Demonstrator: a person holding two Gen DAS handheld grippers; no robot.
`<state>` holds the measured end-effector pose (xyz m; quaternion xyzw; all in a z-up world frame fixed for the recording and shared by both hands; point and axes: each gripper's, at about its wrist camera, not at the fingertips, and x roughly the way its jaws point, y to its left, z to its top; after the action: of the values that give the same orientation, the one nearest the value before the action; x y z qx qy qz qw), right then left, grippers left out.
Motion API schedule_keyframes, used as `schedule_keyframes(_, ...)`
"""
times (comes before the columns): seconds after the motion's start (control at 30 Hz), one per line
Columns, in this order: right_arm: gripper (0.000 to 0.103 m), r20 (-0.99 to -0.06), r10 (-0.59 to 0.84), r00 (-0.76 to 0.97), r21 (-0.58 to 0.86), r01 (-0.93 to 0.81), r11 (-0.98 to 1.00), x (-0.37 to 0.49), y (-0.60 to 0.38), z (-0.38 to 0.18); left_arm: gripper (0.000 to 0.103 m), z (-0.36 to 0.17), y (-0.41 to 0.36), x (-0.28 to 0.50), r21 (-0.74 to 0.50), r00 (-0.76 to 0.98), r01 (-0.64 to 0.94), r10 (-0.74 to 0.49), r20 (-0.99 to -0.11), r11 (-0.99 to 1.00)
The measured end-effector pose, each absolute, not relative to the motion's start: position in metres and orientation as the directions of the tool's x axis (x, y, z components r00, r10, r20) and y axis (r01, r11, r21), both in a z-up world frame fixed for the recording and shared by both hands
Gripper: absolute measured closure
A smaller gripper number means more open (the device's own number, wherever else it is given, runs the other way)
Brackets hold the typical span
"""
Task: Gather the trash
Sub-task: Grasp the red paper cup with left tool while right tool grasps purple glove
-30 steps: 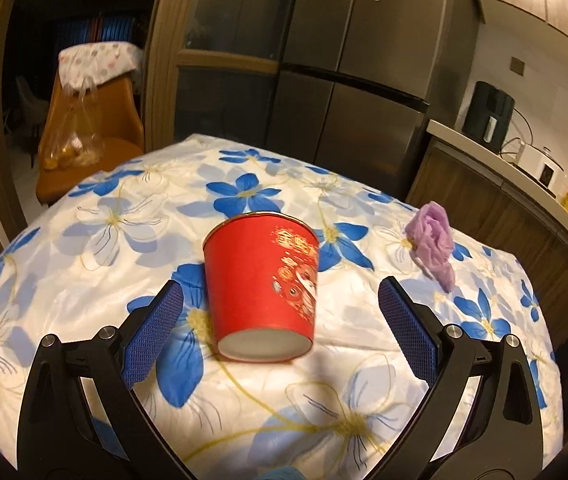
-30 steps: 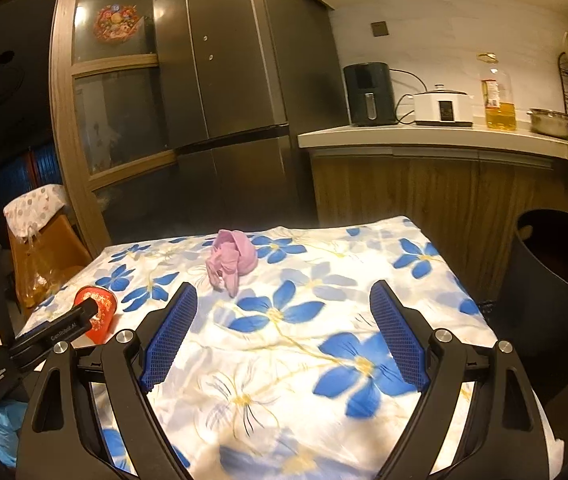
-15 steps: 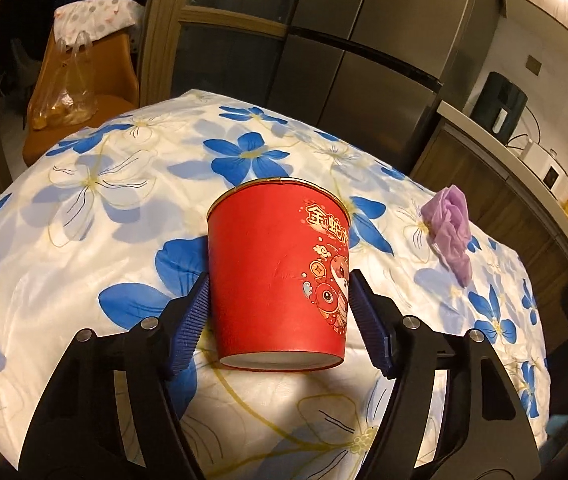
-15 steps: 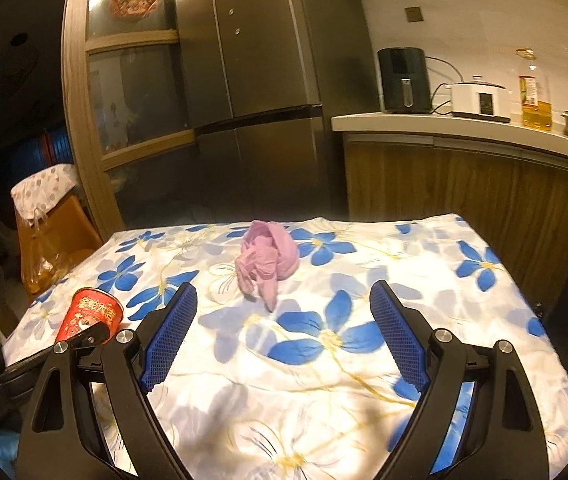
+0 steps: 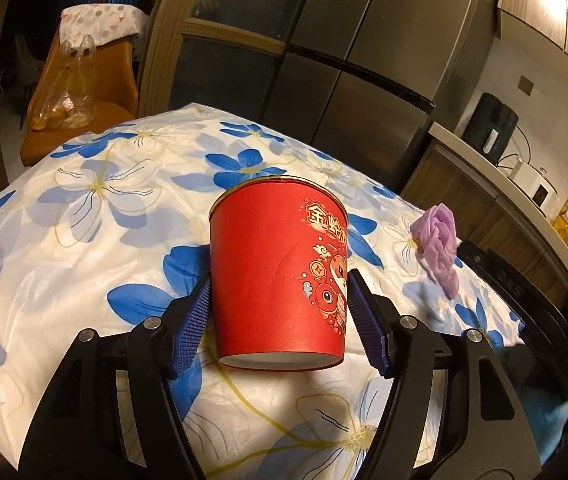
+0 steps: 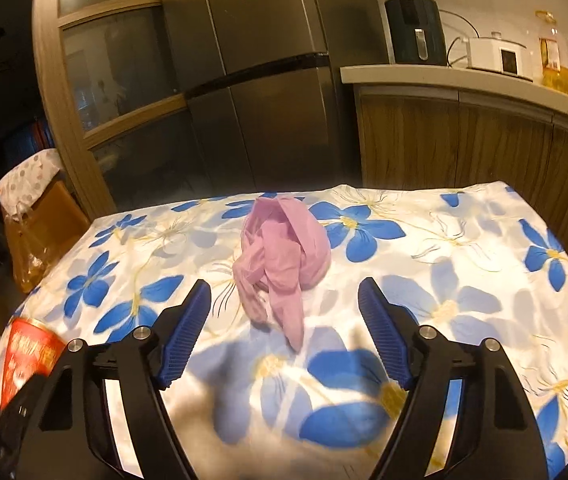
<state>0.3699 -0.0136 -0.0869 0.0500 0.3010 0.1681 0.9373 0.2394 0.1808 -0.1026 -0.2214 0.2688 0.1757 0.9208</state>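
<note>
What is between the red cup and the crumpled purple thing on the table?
Only bare flowered tablecloth, as the left wrist view shows: the red paper cup and the crumpled purple plastic bag have nothing else between them.

A red paper cup (image 5: pixel 280 276) with gold lettering and cartoon artwork. A white tablecloth (image 5: pixel 84 216) printed with blue flowers and yellow lines. A crumpled pale purple glove (image 6: pixel 284 252). Black grippers with blue ribbed pads (image 6: pixel 184 332). An orange chair (image 5: pixel 80 92).
</note>
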Motion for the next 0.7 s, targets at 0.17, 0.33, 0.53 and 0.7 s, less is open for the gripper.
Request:
schedule_keyframes(0.17,0.039,-0.614,0.333,0.716,0.179,-0.285,0.942,0.390,0.000,-0.098,0.038,-0.102,0.181,0.239,-0.311,0.795,-0.442,0.207,-0.571,0.841)
schedule_keyframes(0.33,0.071,-0.655,0.318,0.685,0.166,-0.279,0.946,0.396,0.003,-0.106,0.038,-0.103,0.181,0.240,-0.306,0.795,-0.438,0.206,-0.570,0.845)
schedule_keyframes(0.53,0.097,-0.621,0.338,0.708,0.163,-0.305,0.938,0.383,-0.002,-0.098,0.038,-0.101,0.180,0.238,-0.309,0.800,-0.436,0.206,-0.564,0.845)
schedule_keyframes(0.7,0.099,-0.563,0.365,0.742,0.160,-0.336,0.928,0.351,-0.017,-0.080,0.038,-0.095,0.173,0.232,-0.297,0.806,-0.424,0.207,-0.555,0.855)
